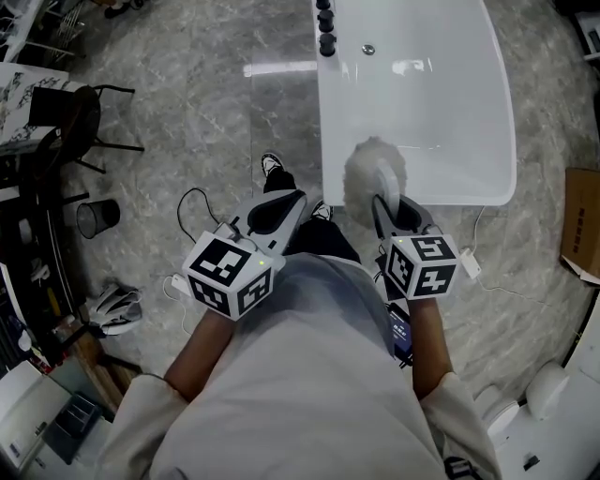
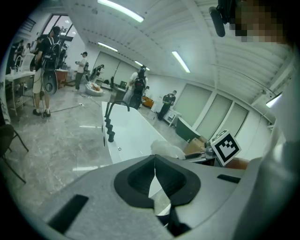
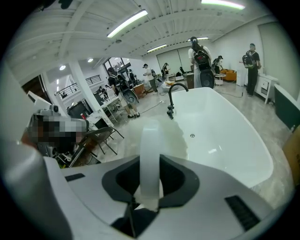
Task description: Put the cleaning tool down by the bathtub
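Observation:
The cleaning tool is a fluffy grey-white duster head (image 1: 375, 171) on a flat white handle (image 3: 150, 159). My right gripper (image 1: 392, 214) is shut on that handle and holds the head up over the near rim of the white bathtub (image 1: 422, 103). In the right gripper view the handle stands upright between the jaws of the right gripper (image 3: 150, 163), with the tub (image 3: 229, 136) behind it. My left gripper (image 1: 279, 204) hovers over the floor left of the tub's near corner. Seen in its own view, the left gripper (image 2: 154, 172) is shut and holds nothing.
Black tap knobs (image 1: 325, 28) line the tub's far left rim, and a black spout (image 3: 174, 96) rises there. A wire bin (image 1: 97, 217), a black chair (image 1: 70, 122) and clutter stand to the left. A cardboard box (image 1: 581, 225) sits at the right, with cables on the marble floor. People stand far off.

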Available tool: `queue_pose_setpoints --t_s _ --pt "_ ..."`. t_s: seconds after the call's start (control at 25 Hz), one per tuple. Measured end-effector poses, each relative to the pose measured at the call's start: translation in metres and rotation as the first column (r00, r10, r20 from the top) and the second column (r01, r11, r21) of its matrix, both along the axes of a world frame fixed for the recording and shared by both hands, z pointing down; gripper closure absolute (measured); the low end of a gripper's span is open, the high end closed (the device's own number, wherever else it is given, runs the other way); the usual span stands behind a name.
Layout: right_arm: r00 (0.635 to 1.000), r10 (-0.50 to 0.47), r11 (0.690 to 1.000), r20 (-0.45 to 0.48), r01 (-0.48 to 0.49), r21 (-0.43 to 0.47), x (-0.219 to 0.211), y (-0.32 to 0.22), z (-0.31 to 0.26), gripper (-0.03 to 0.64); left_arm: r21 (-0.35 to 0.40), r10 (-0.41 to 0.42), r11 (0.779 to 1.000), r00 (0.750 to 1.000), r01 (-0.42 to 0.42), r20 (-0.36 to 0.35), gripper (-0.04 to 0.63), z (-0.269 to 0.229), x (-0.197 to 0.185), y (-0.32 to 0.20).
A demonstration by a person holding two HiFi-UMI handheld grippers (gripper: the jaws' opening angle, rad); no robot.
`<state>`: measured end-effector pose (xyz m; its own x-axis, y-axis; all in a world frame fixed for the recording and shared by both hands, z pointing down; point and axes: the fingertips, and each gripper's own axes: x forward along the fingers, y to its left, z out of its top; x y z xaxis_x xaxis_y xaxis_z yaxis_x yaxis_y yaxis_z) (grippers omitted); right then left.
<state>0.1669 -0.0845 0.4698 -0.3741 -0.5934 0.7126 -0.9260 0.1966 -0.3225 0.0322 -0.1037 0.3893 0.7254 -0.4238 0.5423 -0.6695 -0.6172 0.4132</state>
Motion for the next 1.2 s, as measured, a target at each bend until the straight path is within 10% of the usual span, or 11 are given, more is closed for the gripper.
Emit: queue_pose_setpoints --t_s 1.2 --pt "1.000 -0.014 0.984 0.017 0.016 -0.176 -0.015 0.007 0.087 0.538 -0.028 -0.014 1.000 1.000 0.015 0.014 0.588 0.006 -0.014 -0.004"
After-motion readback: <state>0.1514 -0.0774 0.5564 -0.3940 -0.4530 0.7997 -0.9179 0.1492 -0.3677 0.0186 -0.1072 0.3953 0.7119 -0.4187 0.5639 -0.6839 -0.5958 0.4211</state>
